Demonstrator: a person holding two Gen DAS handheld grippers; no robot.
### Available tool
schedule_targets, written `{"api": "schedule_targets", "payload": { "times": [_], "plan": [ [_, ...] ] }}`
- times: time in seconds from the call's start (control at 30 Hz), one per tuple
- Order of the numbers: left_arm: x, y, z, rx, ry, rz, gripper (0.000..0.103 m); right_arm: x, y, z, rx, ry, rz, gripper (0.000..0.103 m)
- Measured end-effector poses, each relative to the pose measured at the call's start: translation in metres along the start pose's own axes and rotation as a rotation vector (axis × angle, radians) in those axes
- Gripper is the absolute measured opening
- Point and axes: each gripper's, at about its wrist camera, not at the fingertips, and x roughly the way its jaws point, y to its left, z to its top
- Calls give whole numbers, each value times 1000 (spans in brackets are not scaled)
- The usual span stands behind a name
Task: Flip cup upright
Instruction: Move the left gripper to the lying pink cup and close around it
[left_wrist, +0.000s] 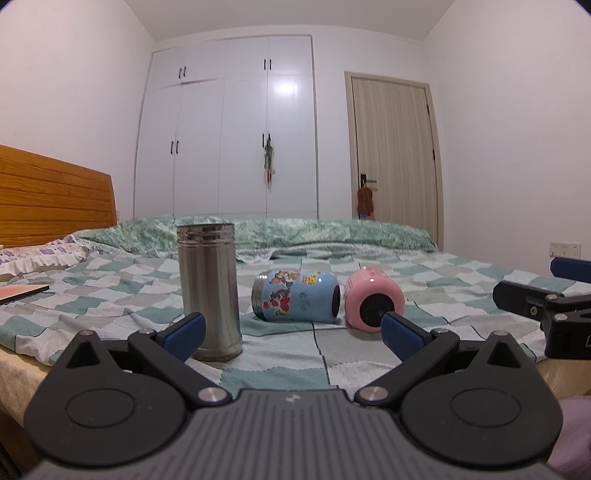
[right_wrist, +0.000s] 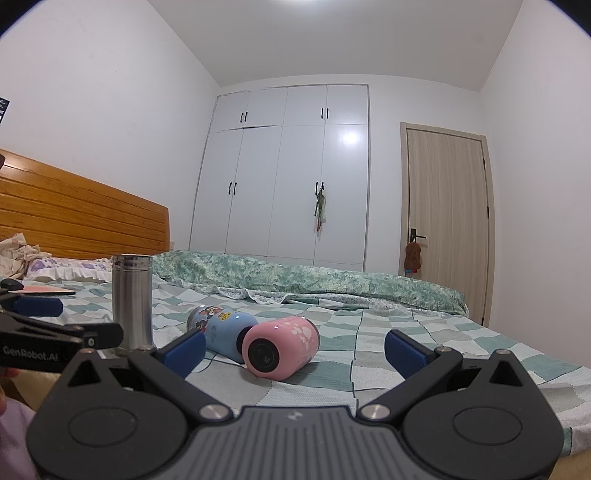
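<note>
steel cup (left_wrist: 208, 291): upright on bed (left_wrist: 424, 273)
blue cup (left_wrist: 295, 295), pink cup (left_wrist: 373, 302): lying sideways
left gripper (left_wrist: 293, 334), right gripper (right_wrist: 295, 349): both spread wide, empty

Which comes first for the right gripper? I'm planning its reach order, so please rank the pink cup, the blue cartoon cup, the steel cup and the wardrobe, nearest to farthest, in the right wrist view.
From the right gripper:
1. Pink cup, lying just ahead, centre.
2. Blue cartoon cup, lying behind it, to the left.
3. Steel cup, upright, farther left.
4. Wardrobe, against the far wall.

Both wrist views face the bed (left_wrist: 332, 354) low, near.
</note>
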Motion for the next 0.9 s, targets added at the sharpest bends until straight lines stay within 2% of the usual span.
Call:
{"api": "schedule_targets", "payload": {
  "times": [0.13, 0.43, 0.63, 0.9],
  "plan": [
    [8, -10, 8, 6, 23, -39, 103, 3, -8, 4, 31, 22, 5, 103],
    [50, -26, 59, 87, 73, -158, 103, 25, -34, 23, 46, 73, -30, 103],
    [102, -38, 85, 135, 206, -236, 103, 50, -54, 30, 42, 121, -56, 103],
    [199, -58, 105, 169, 432, -302, 103, 91, -75, 34, 68, 158, -112, 103]
  ]
}}
